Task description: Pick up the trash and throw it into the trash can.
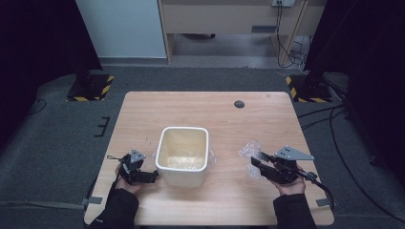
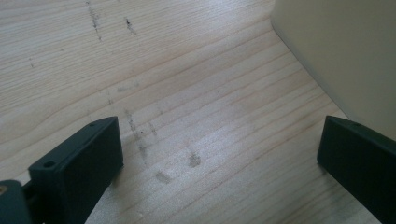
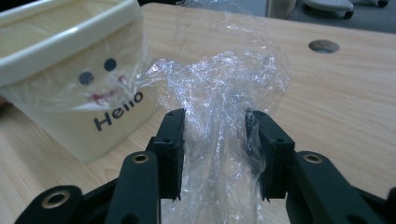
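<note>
My right claw (image 3: 214,140) is clamped on a crinkled sheet of clear plastic film (image 3: 219,88). Beyond its left jaw stands a cream, square, smooth-walled plastic bin (image 3: 70,88) printed "Hello". My left claw (image 2: 219,154) gapes over bare, grained wooden table (image 2: 187,70), the bin wall beside its right jaw.

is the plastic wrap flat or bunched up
Bunched up: the clear plastic wrap stands crumpled between the right gripper jaws, beside the cream bin.

Desk (image 1: 224,114): light wood, scuffed | cable hole (image 1: 239,104): in the desk's far right part | hazard-striped bases (image 1: 90,88): on the grey floor (image 1: 57,138), beyond both far corners of the desk | wooden cabinet (image 1: 229,19): well behind the desk
</note>
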A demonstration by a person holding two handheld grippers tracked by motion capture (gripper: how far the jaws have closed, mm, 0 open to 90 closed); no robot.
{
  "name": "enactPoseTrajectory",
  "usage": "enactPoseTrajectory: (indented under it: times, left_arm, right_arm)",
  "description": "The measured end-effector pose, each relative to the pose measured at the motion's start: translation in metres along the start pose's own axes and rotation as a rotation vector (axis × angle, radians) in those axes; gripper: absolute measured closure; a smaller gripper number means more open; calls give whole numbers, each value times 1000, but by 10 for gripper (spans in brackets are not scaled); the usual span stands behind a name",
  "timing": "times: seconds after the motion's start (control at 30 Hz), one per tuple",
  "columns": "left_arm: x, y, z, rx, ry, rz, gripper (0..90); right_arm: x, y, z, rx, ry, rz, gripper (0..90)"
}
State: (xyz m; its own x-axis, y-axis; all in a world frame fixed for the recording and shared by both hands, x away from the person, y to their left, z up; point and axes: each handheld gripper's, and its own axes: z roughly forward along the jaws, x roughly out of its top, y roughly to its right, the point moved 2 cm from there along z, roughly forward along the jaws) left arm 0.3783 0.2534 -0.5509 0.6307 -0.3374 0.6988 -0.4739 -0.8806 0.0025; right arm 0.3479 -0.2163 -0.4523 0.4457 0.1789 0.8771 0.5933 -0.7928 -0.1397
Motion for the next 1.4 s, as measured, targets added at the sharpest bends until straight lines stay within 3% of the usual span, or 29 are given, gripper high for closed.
enactPoseTrajectory:
  times: [0.3, 0.57, 1.03, 1.4]
  left_arm:
    - [0, 0, 0, 0, 0, 0, 0]
    - [0, 0, 0, 0, 0, 0, 0]
    - [0, 0, 0, 1, 0, -1, 0]
    - [0, 0, 0, 1, 1, -1, 0]
  right_arm:
    - [10, -8, -4, 39, 46, 0, 595]
    - [34, -19, -6, 87, 132, -2, 596]
    - [65, -34, -8, 118, 247, -17, 600]
    - [84, -52, 6, 144, 277, -51, 599]
